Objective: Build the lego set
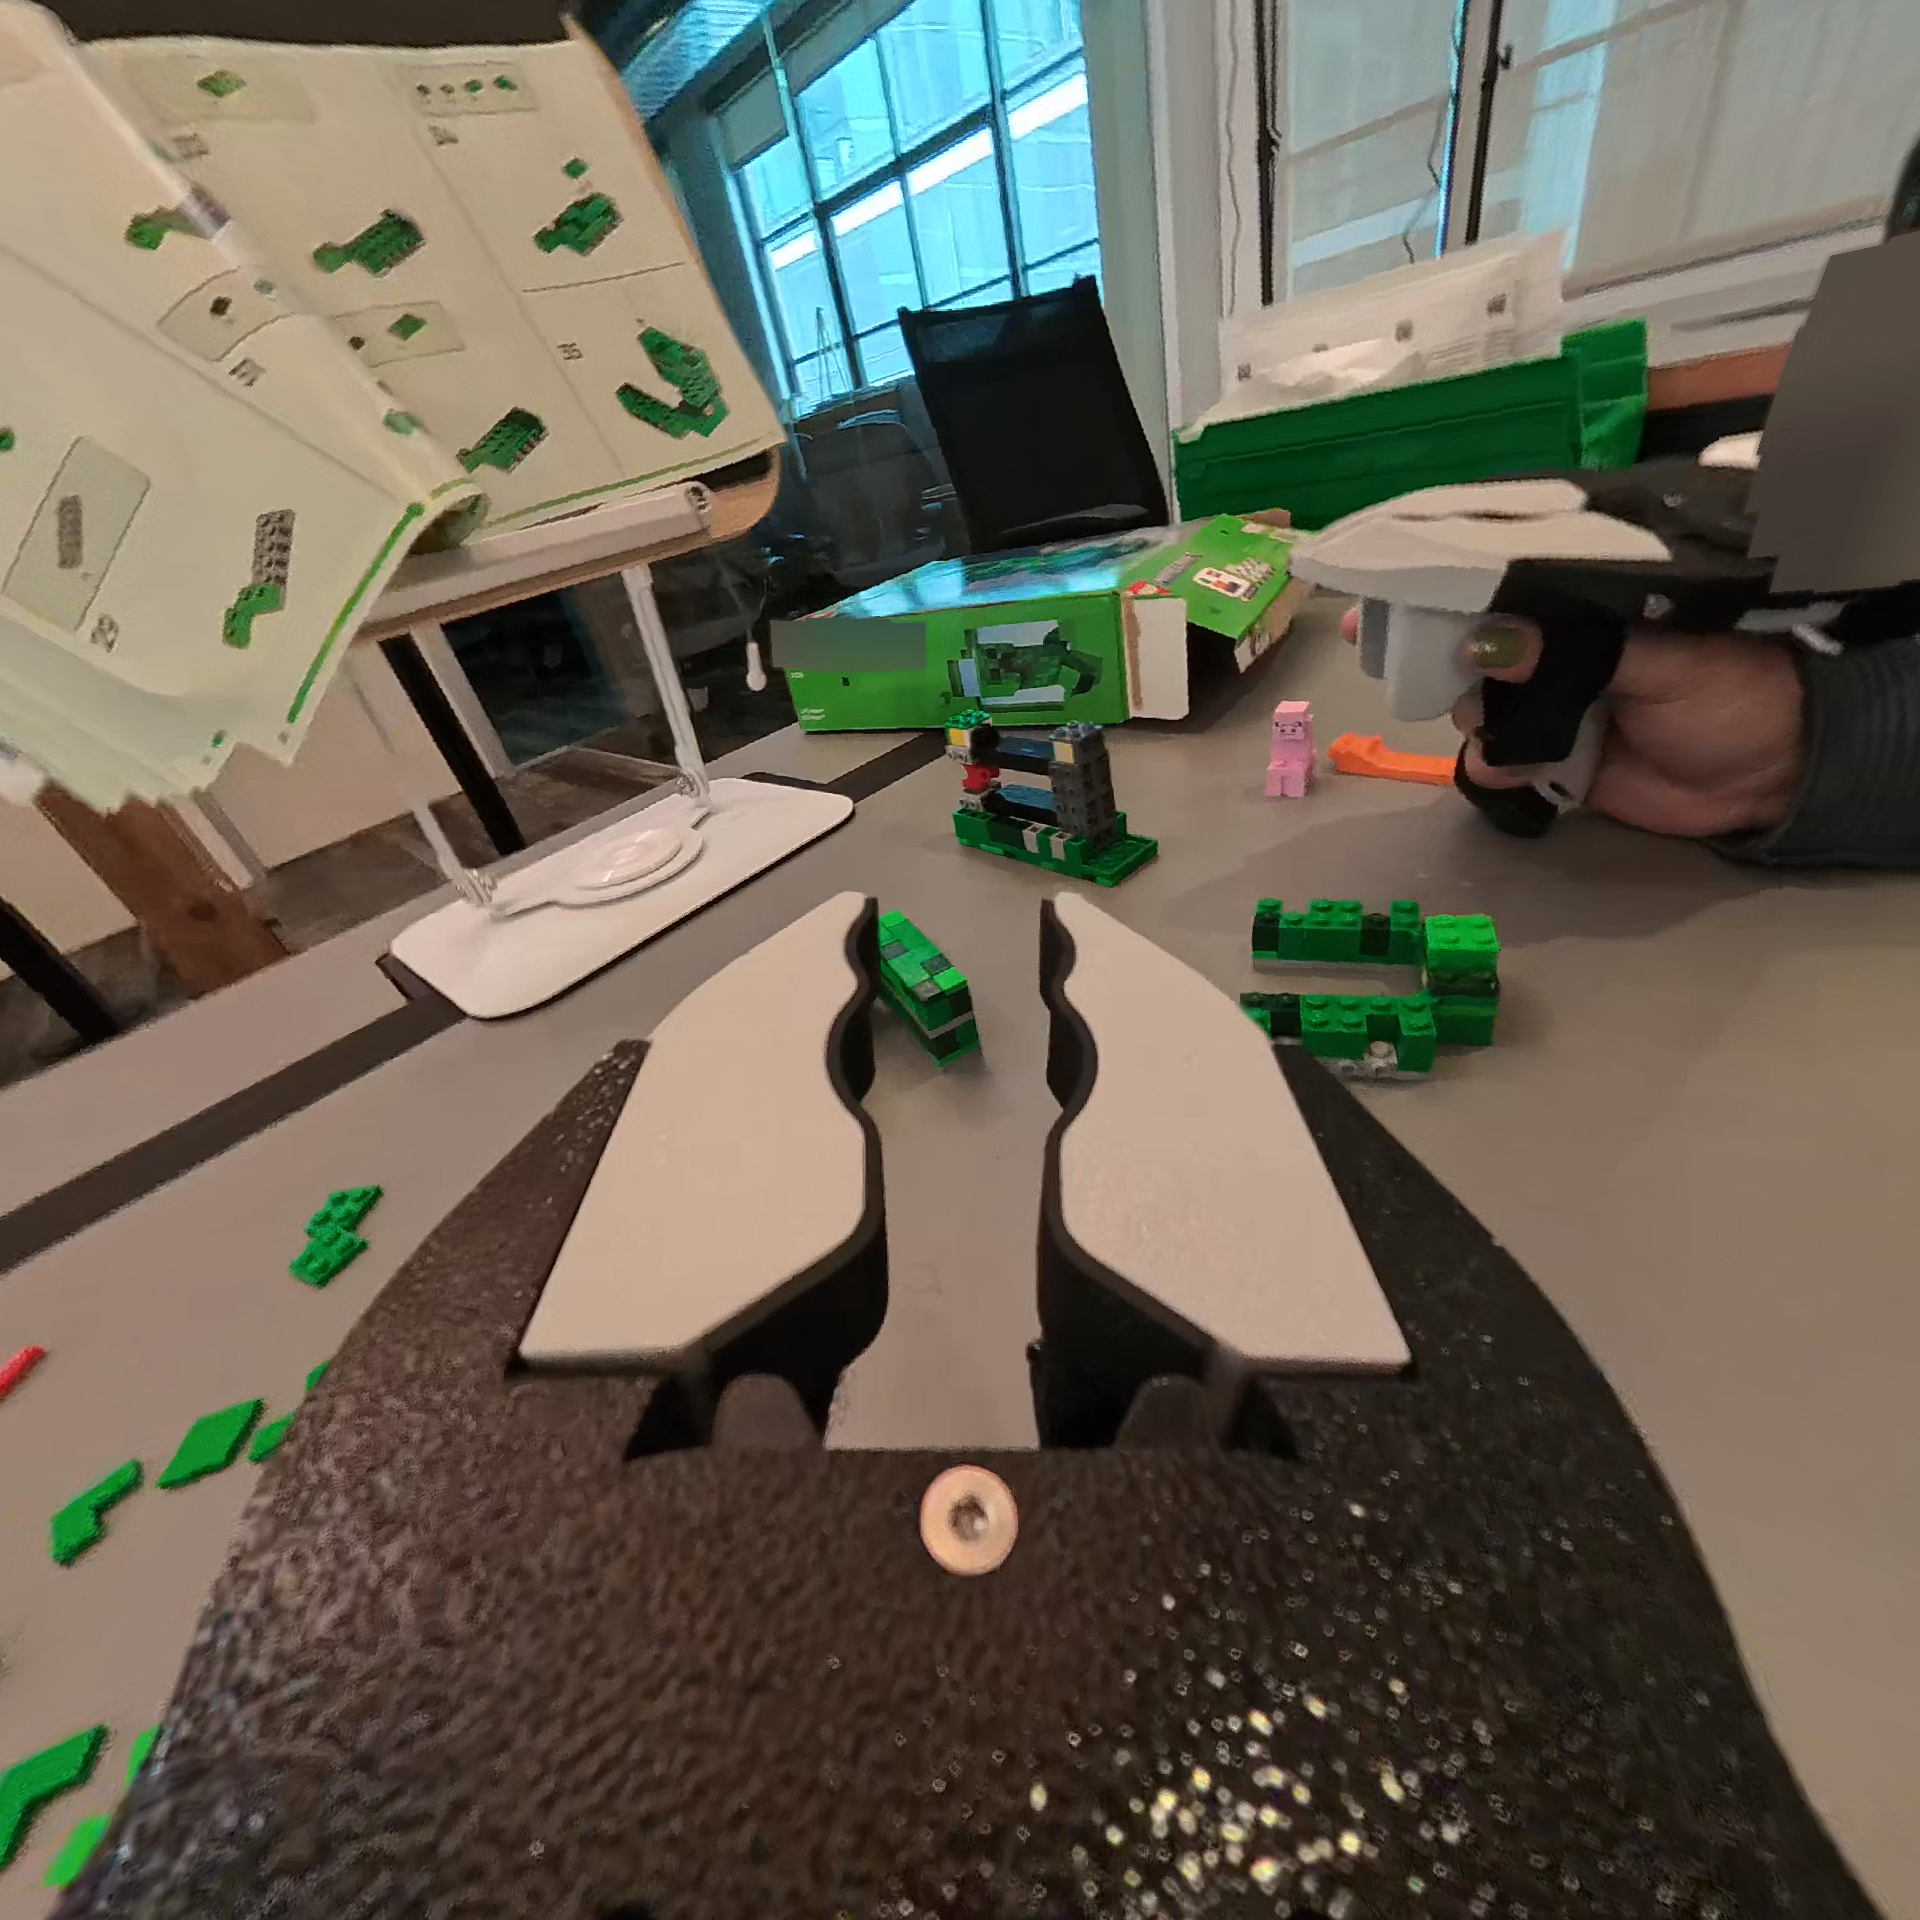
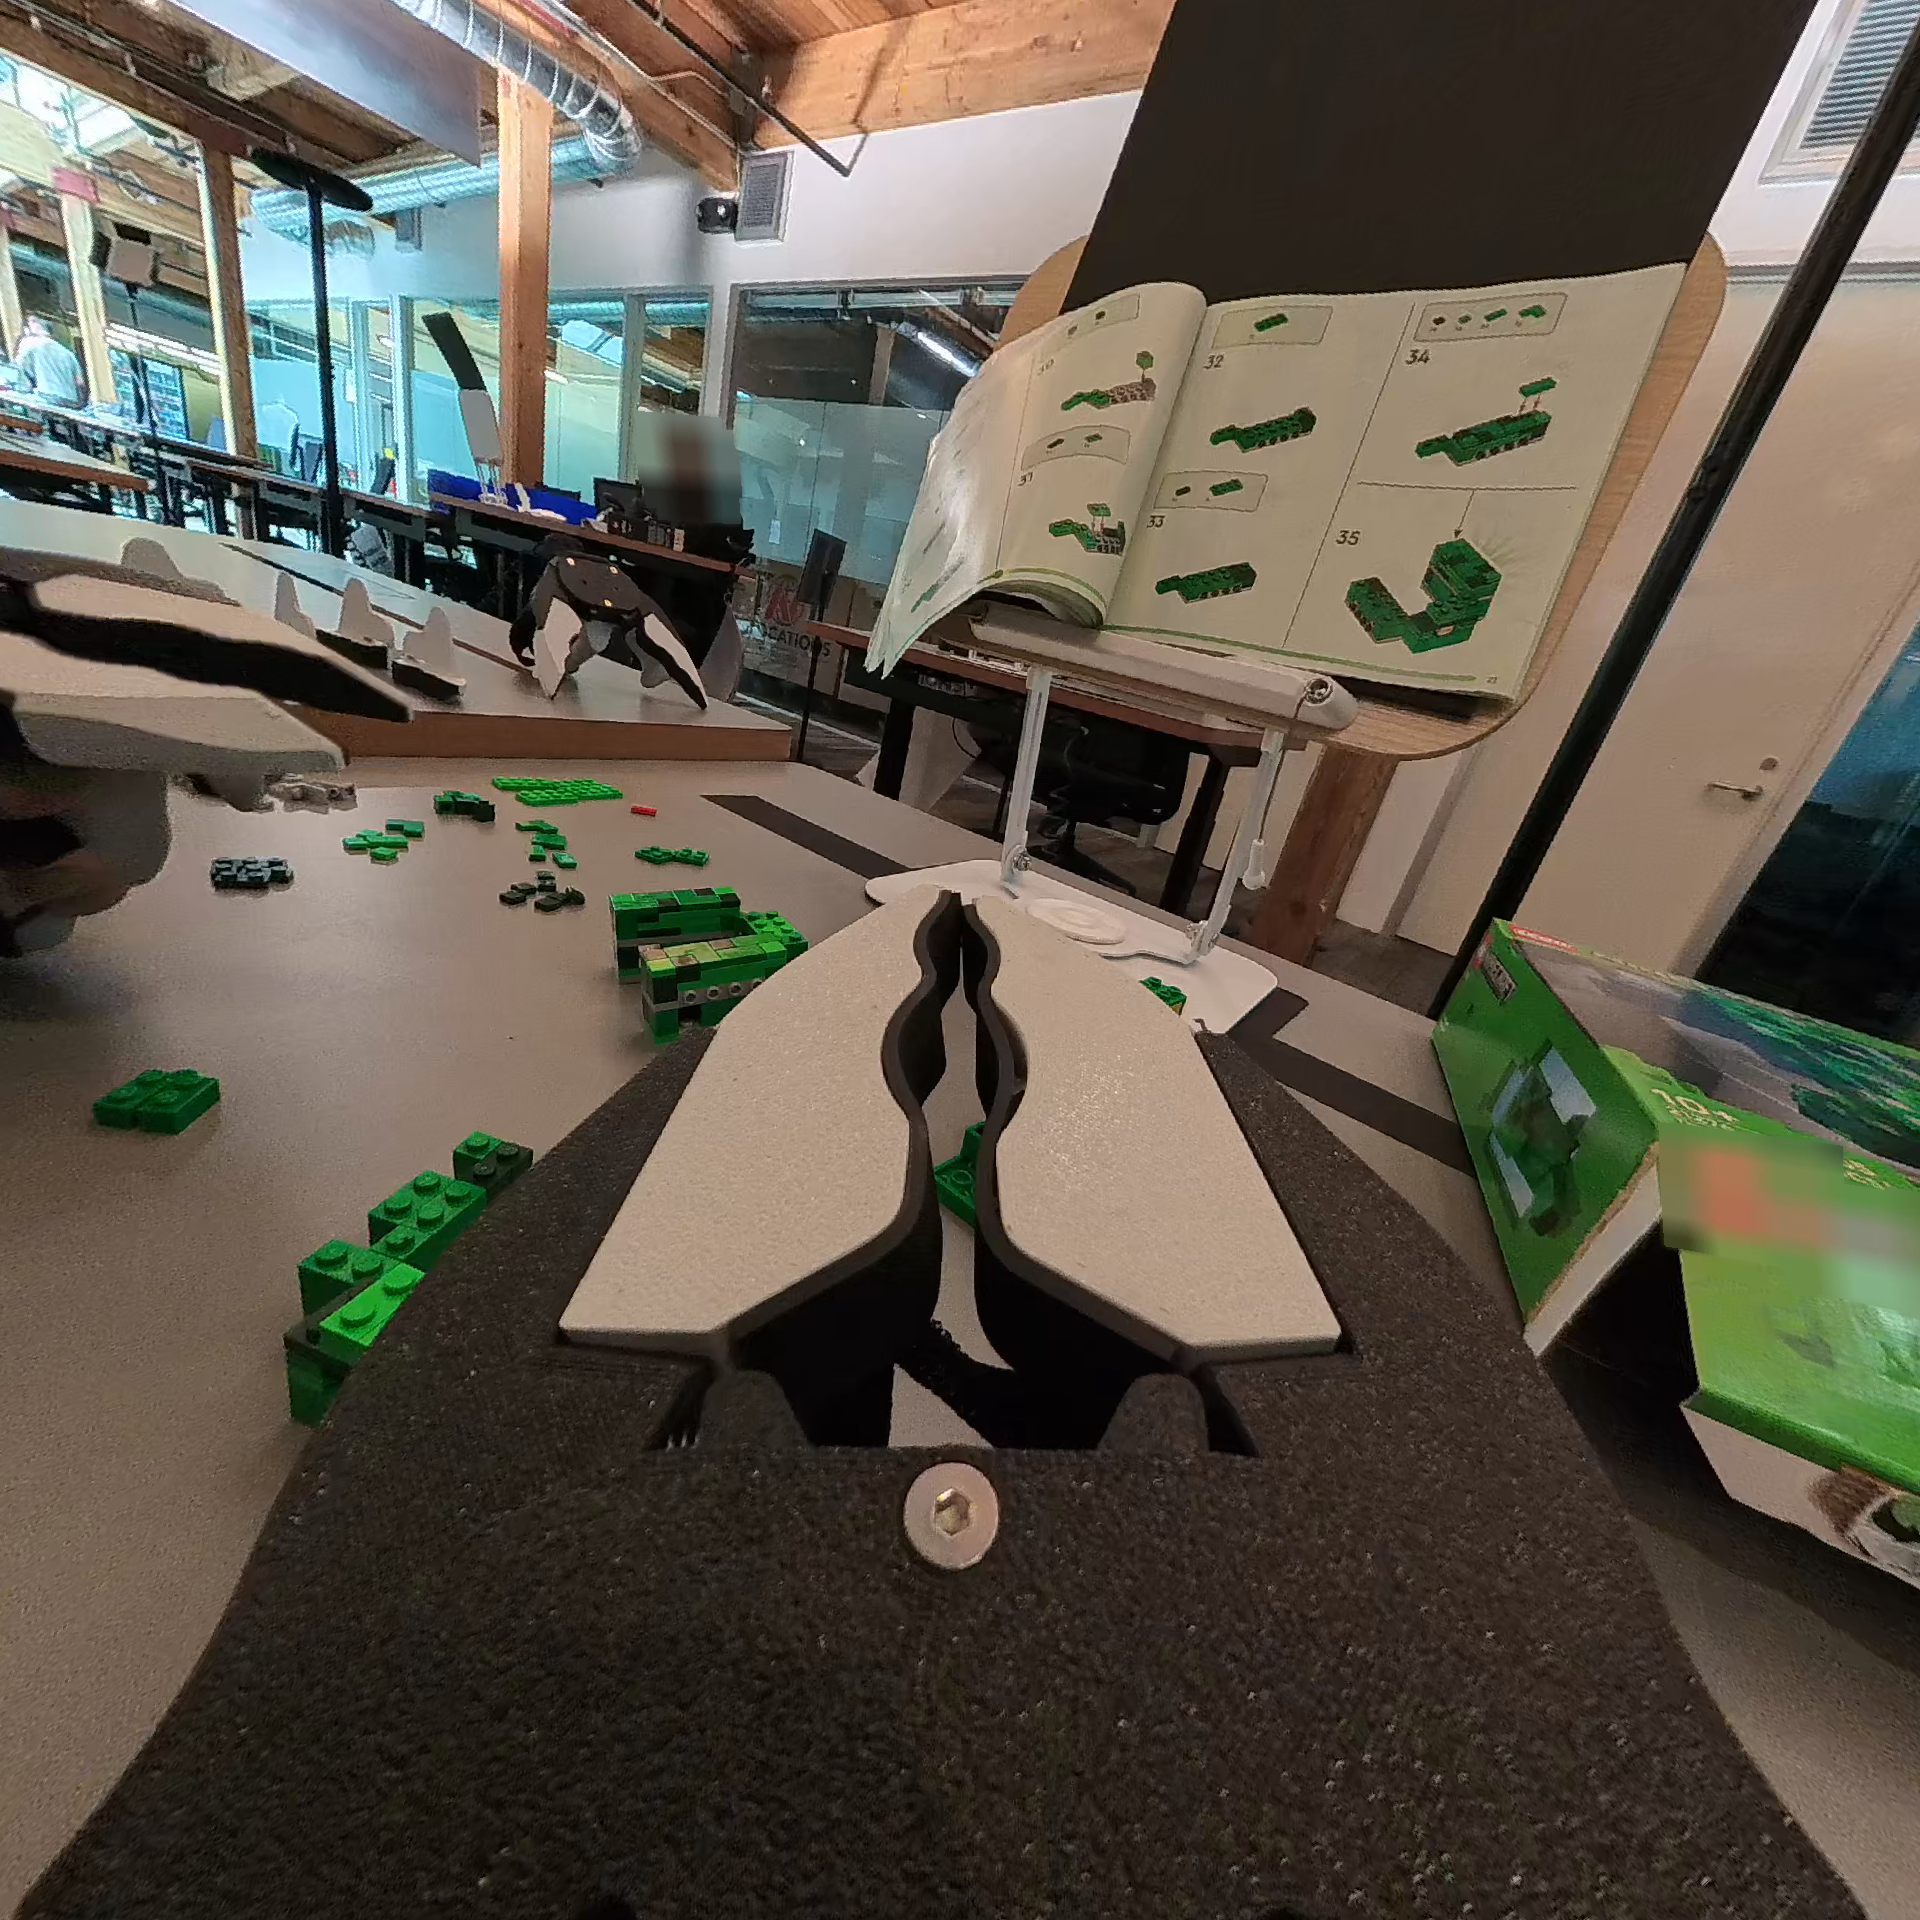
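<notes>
Jaws: our left gripper (image 1: 956, 935) stands apart; right gripper (image 2: 958, 914) empty, tips together. Beside the left fingertips, the small green block (image 1: 928, 987) looks light, rigid; we grasp its flat sides.

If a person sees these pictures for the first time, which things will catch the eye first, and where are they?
Probably the open instruction booklet, propped on a white stand at the far edge of the grey table. Next come the green brick pieces: a U-shaped assembly right of the left gripper, whose jaws stand apart. The right gripper has its jaws nearly together, and a green box lies behind.
</notes>
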Tool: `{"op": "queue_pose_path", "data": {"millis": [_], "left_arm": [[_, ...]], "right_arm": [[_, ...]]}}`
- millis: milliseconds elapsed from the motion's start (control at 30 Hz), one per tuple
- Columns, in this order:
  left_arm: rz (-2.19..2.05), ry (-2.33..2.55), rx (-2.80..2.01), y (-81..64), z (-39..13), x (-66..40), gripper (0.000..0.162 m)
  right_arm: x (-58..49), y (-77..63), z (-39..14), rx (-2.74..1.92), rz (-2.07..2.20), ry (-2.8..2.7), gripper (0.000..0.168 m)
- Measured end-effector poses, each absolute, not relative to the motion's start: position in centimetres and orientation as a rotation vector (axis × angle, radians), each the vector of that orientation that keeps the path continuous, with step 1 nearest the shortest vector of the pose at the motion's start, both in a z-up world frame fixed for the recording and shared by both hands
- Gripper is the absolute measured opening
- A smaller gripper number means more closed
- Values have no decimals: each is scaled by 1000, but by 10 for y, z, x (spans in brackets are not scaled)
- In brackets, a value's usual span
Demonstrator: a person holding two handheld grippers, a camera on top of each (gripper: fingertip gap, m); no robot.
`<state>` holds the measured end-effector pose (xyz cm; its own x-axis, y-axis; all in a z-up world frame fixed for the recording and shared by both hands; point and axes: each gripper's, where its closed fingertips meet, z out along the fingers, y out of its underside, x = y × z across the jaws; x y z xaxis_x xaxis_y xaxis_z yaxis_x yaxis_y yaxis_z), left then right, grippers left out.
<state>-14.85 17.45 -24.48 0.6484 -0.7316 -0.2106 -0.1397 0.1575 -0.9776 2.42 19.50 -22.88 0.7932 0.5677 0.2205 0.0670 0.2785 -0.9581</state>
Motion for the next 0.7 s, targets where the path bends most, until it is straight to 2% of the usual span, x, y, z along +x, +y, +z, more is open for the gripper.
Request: {"op": "queue_pose_path", "data": {"millis": [167, 333, 533, 700], "left_arm": [[-397, 876, -1330, 168, -245, -139, 36], [-345, 732, -1369, 182, -238, -162, 39], [-46, 365, -1494, 209, -229, -273, 38], [163, 23, -1758, 209, -259, -377, 40]], "right_arm": [[24, 195, -229, -1261, 363, -602, 0], [23, 195, -229, -1261, 360, -608, 0], [23, 195, -229, -1261, 363, -611, 0], [22, 195, -230, -1262, 363, -617, 0]]}}
